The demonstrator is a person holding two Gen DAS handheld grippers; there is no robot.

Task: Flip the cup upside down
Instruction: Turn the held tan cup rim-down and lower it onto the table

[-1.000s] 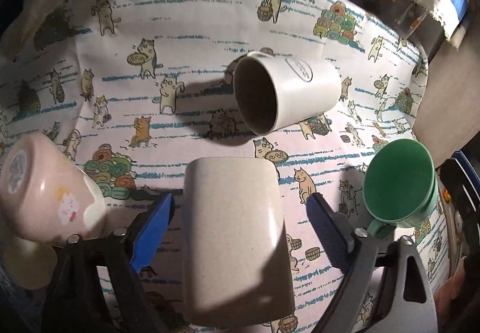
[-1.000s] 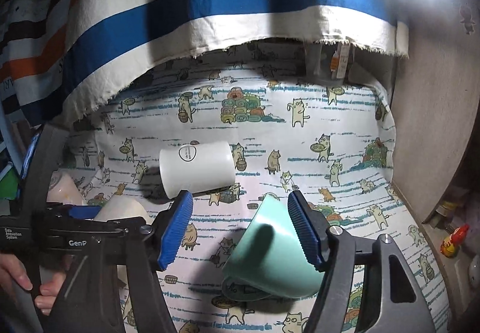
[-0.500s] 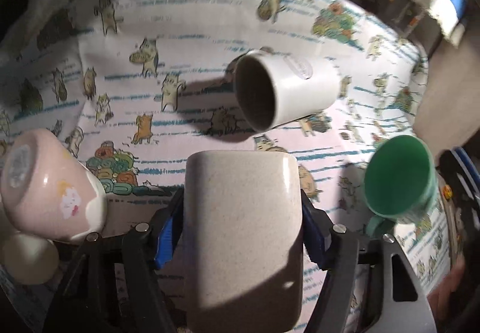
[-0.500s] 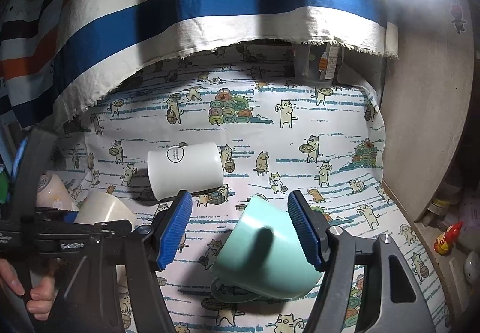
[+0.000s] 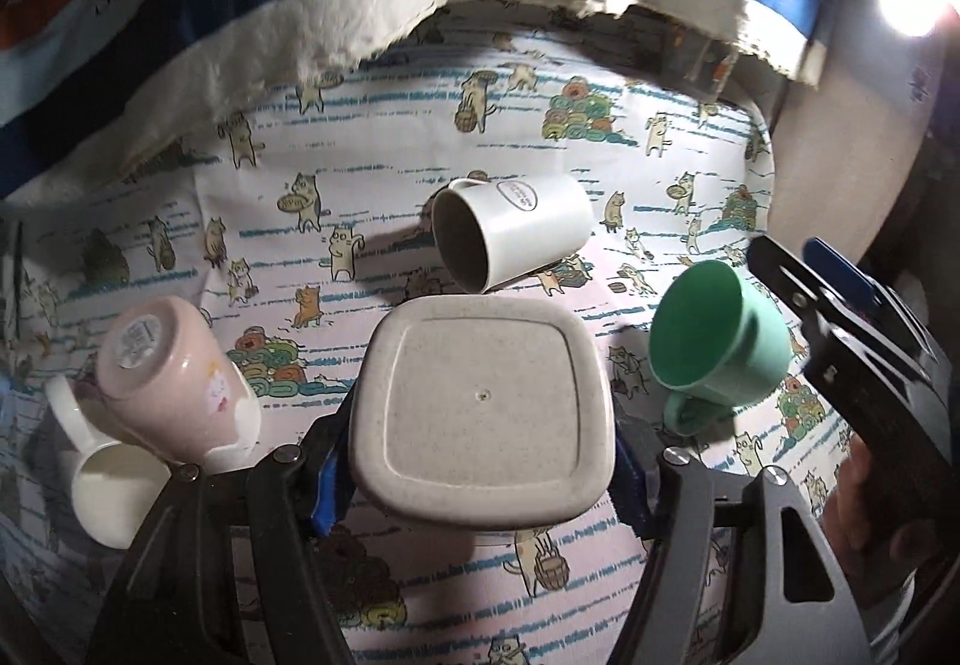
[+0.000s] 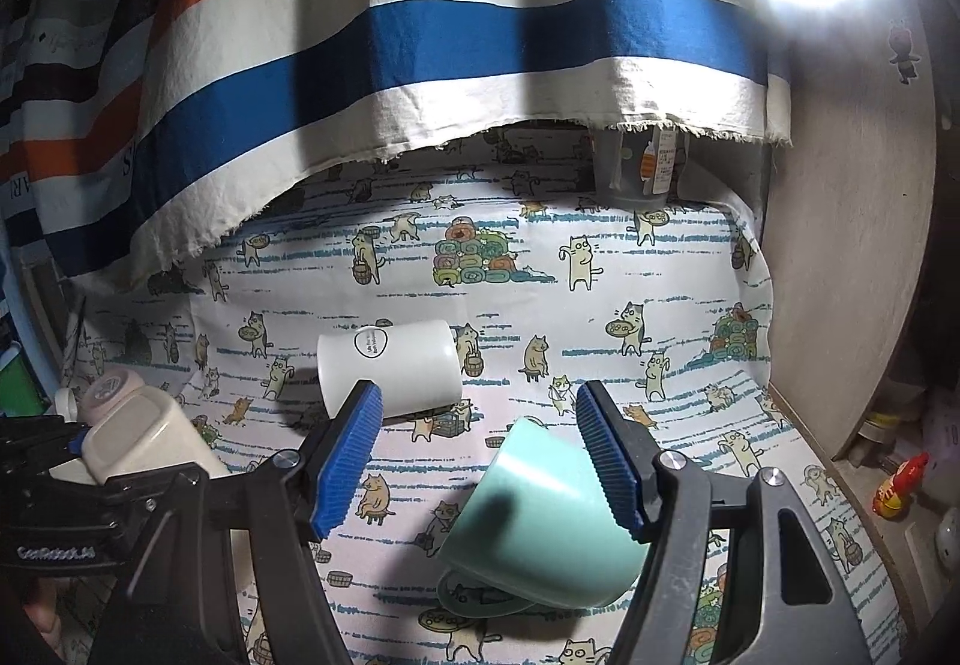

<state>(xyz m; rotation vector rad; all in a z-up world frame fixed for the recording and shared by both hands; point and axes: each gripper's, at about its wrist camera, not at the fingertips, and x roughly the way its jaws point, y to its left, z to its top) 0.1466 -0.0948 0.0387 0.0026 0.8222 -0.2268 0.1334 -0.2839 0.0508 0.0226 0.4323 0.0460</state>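
My left gripper [image 5: 480,476] is shut on a beige square cup [image 5: 483,413], its flat base turned toward the camera; it also shows at the left of the right wrist view [image 6: 147,440]. A white mug [image 5: 510,230] lies on its side on the cat-print cloth beyond it, mouth toward me; the right wrist view [image 6: 387,365] shows it too. A green mug [image 5: 717,332] lies on its side to the right. My right gripper [image 6: 480,452] is open, hovering over that green mug [image 6: 543,530], not touching it.
A pink cup [image 5: 171,374] stands upside down at the left, with a white cup [image 5: 111,476] beside it. A striped cloth [image 6: 420,53] hangs at the back. A wooden panel [image 6: 852,245] bounds the right side. A clear container [image 6: 639,167] stands at the back.
My left gripper closed on the beige cup, lifted it and tipped it so its base now faces the camera. My right gripper stayed open over the green mug.
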